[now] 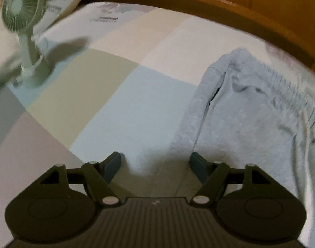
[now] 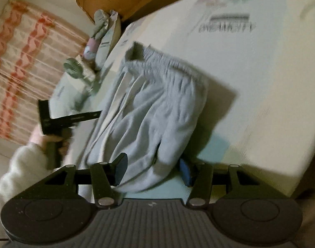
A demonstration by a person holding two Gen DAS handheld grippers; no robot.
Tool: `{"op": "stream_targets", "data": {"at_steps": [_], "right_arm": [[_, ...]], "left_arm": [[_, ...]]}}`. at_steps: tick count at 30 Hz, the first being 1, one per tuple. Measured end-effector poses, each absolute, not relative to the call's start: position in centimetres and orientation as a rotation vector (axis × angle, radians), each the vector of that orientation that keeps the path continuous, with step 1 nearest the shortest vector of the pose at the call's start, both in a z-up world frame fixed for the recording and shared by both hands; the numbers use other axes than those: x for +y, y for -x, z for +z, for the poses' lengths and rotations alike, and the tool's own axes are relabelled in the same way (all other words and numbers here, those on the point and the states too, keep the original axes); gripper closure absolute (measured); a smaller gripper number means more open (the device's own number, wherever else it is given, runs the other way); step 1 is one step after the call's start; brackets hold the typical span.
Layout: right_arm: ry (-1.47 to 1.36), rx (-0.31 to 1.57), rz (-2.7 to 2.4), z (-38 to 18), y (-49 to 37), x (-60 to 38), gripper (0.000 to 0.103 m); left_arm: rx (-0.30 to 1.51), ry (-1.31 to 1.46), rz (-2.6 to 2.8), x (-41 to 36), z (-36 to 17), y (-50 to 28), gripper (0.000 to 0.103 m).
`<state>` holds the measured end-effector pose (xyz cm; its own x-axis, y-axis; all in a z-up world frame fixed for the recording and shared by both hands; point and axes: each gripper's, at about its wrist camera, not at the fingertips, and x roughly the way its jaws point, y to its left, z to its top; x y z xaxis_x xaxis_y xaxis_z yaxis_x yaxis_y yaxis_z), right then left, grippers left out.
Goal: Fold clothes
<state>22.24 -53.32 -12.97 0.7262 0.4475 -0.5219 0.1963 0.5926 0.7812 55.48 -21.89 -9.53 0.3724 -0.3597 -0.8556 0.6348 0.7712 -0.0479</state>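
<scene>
Between my right gripper's (image 2: 152, 170) half-open, empty jaws, I am seeing grey sweatpants (image 2: 153, 111) lying bunched, folding hardly begun, left gripper (image 1: 155, 166) open, empty.

Ahead and to the right of the left tongs (image 1: 155, 166), the grey sweatpants (image 1: 250, 111) run off the picture's right edge, so their legs go unseen. In the right wrist view a fold of them hangs between the right tongs (image 2: 152, 170), hiding part of the right pad (contact cannot be told). Far left, the fan (image 1: 21, 10) and the print on the bed (image 2: 225, 25) are blurred past reading.
</scene>
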Motion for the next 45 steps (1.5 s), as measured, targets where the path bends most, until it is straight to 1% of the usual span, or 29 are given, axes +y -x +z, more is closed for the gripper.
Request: {"op": "stream_targets", "data": {"at_steps": [2, 4, 6, 7, 9, 10, 11, 12, 13, 14, 20, 22, 25, 28, 30, 31, 33, 35, 37, 39, 40, 42, 43, 44, 45], "right_arm": [[-0.966, 0.754, 0.17, -13.4, -22.8, -53.2, 0.047], [-0.999, 0.739, 0.174, -13.7, -23.7, -53.4, 0.047], [-0.997, 0.733, 0.164, -13.6, -24.4, -53.2, 0.049], [-0.991, 0.733, 0.158, -13.5, -24.7, -53.1, 0.051], [-0.952, 0.745, 0.136, -13.3, -24.6, -52.6, 0.059], [-0.947, 0.749, 0.121, -13.3, -24.3, -52.4, 0.068], [-0.955, 0.751, 0.105, -13.5, -23.9, -52.4, 0.075], [-0.967, 0.75, 0.096, -13.7, -23.6, -52.5, 0.079], [-0.978, 0.749, 0.088, -13.9, -23.3, -52.6, 0.086], [-0.983, 0.751, 0.08, -13.9, -23.2, -52.7, 0.088], [-0.842, 0.762, 0.034, -10.7, -22.6, -52.2, 0.092], [-0.818, 0.758, 0.013, -9.6, -22.1, -52.4, 0.092], [-0.786, 0.793, -0.039, -9.4, -21.7, -52.4, 0.092], [-0.768, 0.853, -0.07, -10.4, -21.8, -52.1, 0.091], [-0.745, 0.852, -0.066, -10.6, -21.5, -52.0, 0.09], [-0.736, 0.845, -0.063, -10.4, -21.2, -52.1, 0.083], [-0.714, 0.825, -0.063, -9.8, -20.9, -52.5, 0.079], [-0.699, 0.797, -0.078, -9.2, -20.7, -53.2, 0.073], [-0.694, 0.779, -0.091, -8.9, -20.9, -54.1, 0.07], [-0.696, 0.778, -0.092, -9.0, -21.9, -54.8, 0.064], [-0.704, 0.789, -0.09, -9.4, -22.6, -55.0, 0.06], [-0.721, 0.788, -0.085, -10.1, -23.5, -55.3, 0.06], [-0.73, 0.78, -0.082, -10.3, -23.9, -55.4, 0.063], [-0.737, 0.774, -0.08, -10.6, -24.2, -55.5, 0.072], [-0.737, 0.775, -0.085, -10.6, -24.3, -55.6, 0.075]], "left_arm": [[1.012, -0.279, -0.688, -22.2, -9.6, -55.8, 0.036], [1.01, -0.279, -0.707, -23.1, -9.9, -55.8, 0.041], [0.999, -0.279, -0.745, -24.3, -10.0, -55.5, 0.05], [0.985, -0.297, -0.748, -24.9, -9.9, -55.2, 0.053], [0.968, -0.314, -0.768, -25.3, -9.8, -54.6, 0.072], [0.96, -0.323, -0.778, -25.4, -9.8, -54.3, 0.074], [0.95, -0.329, -0.768, -25.4, -9.6, -54.2, 0.08], [0.939, -0.335, -0.758, -25.3, -9.4, -54.1, 0.084], [0.932, -0.338, -0.745, -25.2, -9.2, -54.0, 0.091], [0.925, -0.344, -0.729, -25.2, -9.0, -53.9, 0.093], [0.884, -0.411, -0.627, -24.1, -7.1, -54.1, 0.095], [0.876, -0.391, -0.582, -23.4, -6.3, -54.9, 0.095], [0.885, -0.384, -0.547, -23.8, -6.6, -55.8, 0.094], [0.915, -0.437, -0.522, -25.2, -7.8, -56.0, 0.088], [0.913, -0.449, -0.519, -25.6, -7.8, -55.8, 0.083], [0.912, -0.446, -0.535, -25.5, -7.6, -55.8, 0.081], [0.892, -0.445, -0.555, -24.7, -6.6, -55.5, 0.07], [0.871, -0.44, -0.558, -24.1, -5.4, -55.2, 0.062], [0.849, -0.425, -0.567, -23.8, -4.1, -54.6, 0.062], [0.846, -0.391, -0.646, -24.4, -3.0, -53.6, 0.062], [0.85, -0.374, -0.696, -24.9, -2.7, -53.1, 0.062], [0.874, -0.352, -0.814, -26.7, -2.8, -52.0, 0.062], [0.892, -0.348, -0.866, -27.7, -3.1, -51.5, 0.062], [0.907, -0.35, -0.911, -28.8, -3.6, -51.1, 0.062], [0.922, -0.359, -0.942, -29.8, -4.3, -50.8, 0.062]]}}
